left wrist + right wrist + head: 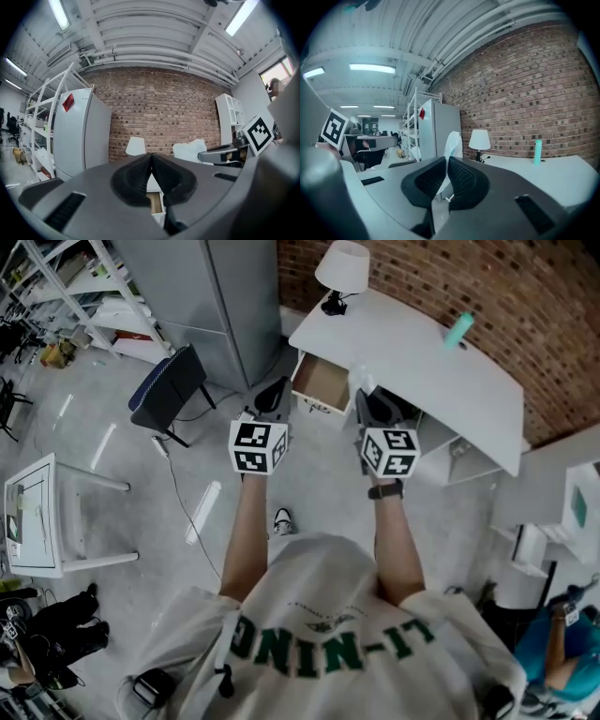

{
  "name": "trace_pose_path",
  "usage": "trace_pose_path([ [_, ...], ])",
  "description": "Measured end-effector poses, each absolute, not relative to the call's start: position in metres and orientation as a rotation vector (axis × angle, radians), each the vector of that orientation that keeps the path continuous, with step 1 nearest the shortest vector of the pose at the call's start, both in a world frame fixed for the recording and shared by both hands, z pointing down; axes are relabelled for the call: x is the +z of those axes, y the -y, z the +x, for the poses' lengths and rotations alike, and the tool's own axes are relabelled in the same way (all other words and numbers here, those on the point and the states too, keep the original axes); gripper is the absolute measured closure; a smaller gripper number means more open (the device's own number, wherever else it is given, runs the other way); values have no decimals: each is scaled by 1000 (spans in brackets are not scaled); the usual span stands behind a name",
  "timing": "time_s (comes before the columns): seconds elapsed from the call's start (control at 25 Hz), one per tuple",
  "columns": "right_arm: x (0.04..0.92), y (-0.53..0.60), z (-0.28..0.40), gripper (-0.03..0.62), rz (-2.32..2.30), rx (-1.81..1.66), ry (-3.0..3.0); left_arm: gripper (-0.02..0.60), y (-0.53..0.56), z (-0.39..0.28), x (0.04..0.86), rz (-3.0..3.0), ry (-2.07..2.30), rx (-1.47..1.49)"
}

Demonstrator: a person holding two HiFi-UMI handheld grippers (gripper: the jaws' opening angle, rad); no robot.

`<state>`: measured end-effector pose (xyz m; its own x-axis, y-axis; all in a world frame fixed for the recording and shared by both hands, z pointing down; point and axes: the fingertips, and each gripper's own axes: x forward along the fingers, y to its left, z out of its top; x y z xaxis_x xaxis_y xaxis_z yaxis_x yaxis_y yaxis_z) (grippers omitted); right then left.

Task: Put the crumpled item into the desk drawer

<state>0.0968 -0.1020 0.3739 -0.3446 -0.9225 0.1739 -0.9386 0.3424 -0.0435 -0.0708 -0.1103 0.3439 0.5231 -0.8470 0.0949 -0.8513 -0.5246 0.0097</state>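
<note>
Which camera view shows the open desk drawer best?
The head view: the drawer stands pulled out from the white desk, its brown inside visible. The left gripper view shows only a narrow sliver; in the right gripper view I cannot find it.

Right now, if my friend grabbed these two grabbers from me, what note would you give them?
Left gripper: shut, nothing in it.
Right gripper: shut on the crumpled item, which is white and sticks up above the jaws.
Drawer: open at the end of the white desk, just ahead of both grippers.
Done: item picked up, drawer open.
Left: bring the item over the drawer and let go so it drops inside. The left gripper is free, probably to push the drawer shut.
</note>
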Motion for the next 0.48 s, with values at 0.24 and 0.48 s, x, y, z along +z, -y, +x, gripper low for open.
trace_pose_path([
  [0.24,390,148,82,579,1751,266,2431,580,167,-85,363,2694,1439,162],
  [0.48,415,174,71,579,1770,337,2393,580,201,-86,383,2737,1334,189],
])
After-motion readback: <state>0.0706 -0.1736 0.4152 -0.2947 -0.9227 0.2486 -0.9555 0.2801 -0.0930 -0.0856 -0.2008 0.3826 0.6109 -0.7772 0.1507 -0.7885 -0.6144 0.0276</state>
